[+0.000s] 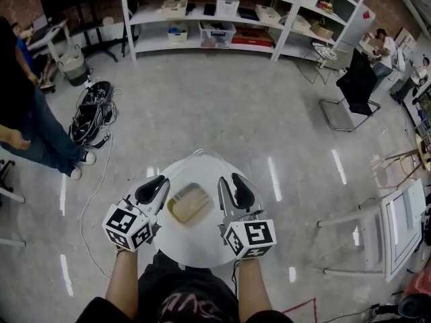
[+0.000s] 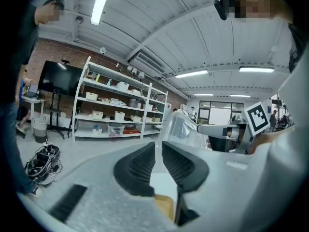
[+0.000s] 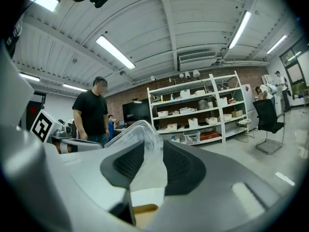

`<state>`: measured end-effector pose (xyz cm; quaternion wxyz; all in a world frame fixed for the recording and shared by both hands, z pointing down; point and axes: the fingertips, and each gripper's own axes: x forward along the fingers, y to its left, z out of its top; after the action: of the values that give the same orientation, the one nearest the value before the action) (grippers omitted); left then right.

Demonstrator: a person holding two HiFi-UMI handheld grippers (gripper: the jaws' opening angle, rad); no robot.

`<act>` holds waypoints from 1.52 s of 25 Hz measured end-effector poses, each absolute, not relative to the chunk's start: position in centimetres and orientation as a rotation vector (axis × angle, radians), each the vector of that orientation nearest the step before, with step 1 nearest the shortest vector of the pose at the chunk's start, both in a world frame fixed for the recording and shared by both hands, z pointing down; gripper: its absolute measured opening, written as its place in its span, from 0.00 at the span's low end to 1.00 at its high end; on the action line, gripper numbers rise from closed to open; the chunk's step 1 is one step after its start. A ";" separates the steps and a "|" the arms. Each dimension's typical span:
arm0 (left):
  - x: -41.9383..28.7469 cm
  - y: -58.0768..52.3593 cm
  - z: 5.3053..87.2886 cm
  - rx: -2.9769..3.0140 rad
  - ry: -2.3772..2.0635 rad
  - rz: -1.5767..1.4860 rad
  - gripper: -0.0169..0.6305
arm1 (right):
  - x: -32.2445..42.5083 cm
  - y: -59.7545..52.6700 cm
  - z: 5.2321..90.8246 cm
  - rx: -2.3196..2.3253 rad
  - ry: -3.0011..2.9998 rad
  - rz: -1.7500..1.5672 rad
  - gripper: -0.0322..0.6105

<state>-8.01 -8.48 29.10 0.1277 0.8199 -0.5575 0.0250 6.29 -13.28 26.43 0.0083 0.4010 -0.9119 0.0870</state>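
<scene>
**State of the grippers**
- Left gripper [image 1: 156, 188] [image 2: 158, 151]: the fingers are closed to a thin slit. The left edge of the clear plastic bag [image 1: 194, 177] appears to be pinched in that slit.
- Right gripper [image 1: 232, 188] [image 3: 153, 151]: the fingers are closed on the right edge of the bag. In the right gripper view the film runs up out of the gap between the two black ribbed pads [image 3: 128, 164].

**Clear plastic bag**
- Material: thin, transparent and glossy, with bright reflections along its folds.
- Position: it spans the space between the two pairs of fingers. Its mouth rises past the fingertips of both grippers [image 2: 183, 127] [image 3: 137, 132].
- Contents: one flat, tan, roughly square slice [image 1: 190, 204] with rounded corners and a slightly darker rim. It lies midway between the two grippers, below the level of the fingertips. In each gripper view it appears low in the frame, at the root of the fingers [image 2: 164, 204] [image 3: 145, 209].

**Support**
- The bag and slice rest on a round white table [image 1: 195, 247], directly under both pairs of fingers.

**Surroundings**
- White shelving [image 1: 222, 19] with bins stands well beyond the fingertips.
- A person [image 1: 27, 126] stands well outside the left fingers.
- A bundle of cables [image 1: 91, 116] lies on the floor near that person.
- A black chair [image 1: 357, 86] stands well outside the right fingers.
</scene>
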 end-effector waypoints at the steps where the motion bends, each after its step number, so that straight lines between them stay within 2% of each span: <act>1: -7.8 -8.5 28.7 2.392 -1.627 0.069 0.09 | 6.5 -13.3 26.1 1.254 -2.857 0.265 0.26; 18: -7.2 -7.3 24.3 2.477 -1.672 0.037 0.09 | 7.1 -11.9 21.7 1.274 -2.921 0.158 0.26; 38: -5.6 -6.2 24.5 2.483 -1.694 0.032 0.09 | 8.6 -11.0 21.4 1.257 -2.936 0.118 0.25</act>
<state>-5.60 -6.23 24.47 0.0678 0.8242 -0.5622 0.0107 8.56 -10.96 21.43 -0.0272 0.3932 -0.9183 0.0369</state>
